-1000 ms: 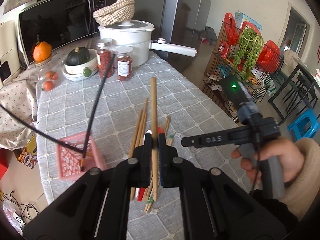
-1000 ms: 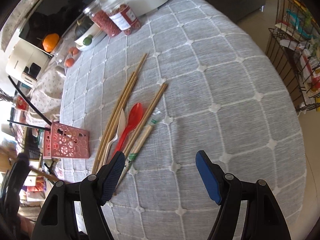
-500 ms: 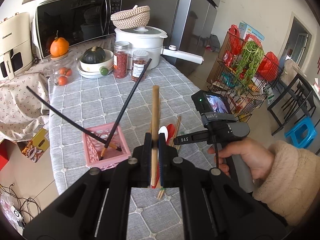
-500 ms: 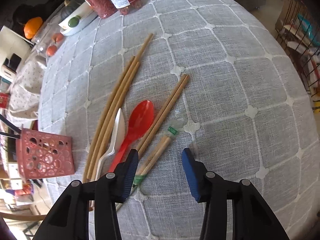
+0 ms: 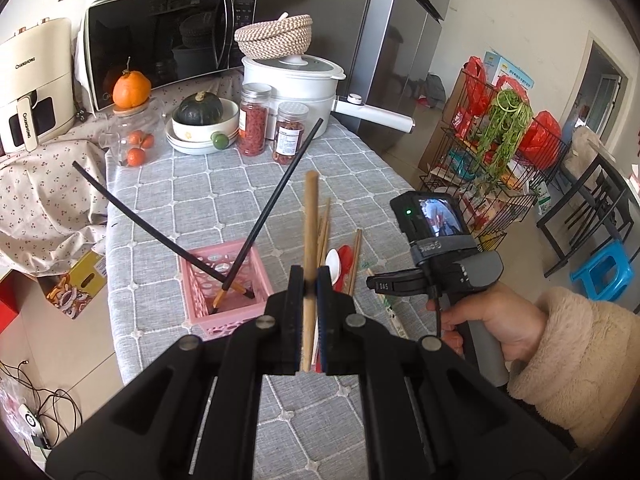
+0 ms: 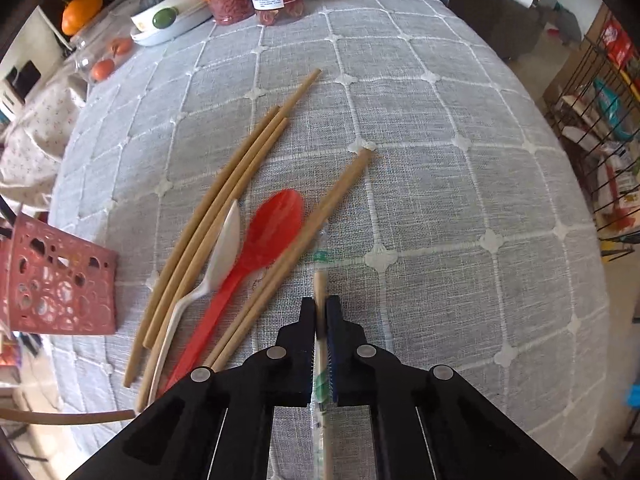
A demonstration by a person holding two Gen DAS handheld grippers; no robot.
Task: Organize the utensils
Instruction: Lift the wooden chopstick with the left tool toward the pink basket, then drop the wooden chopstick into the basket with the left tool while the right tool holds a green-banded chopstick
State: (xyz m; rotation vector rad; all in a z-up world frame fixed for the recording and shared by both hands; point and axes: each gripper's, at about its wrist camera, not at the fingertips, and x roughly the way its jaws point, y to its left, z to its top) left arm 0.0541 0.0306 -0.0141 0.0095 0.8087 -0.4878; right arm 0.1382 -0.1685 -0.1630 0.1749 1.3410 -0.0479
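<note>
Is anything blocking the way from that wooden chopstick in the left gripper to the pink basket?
Nothing solid lies between the chopstick and the basket. But two black chopsticks already lean out of it, crossing over its opening, so they could get bumped.

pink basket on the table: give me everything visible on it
The pink basket is a small square crate, plastic by its look, its walls pierced with round holes. It stands upright on the grey checked tablecloth near the table's edge, left of the loose utensils. Two black chopsticks lean out of it, crossing, tips inside. Neither gripper touches it.
</note>
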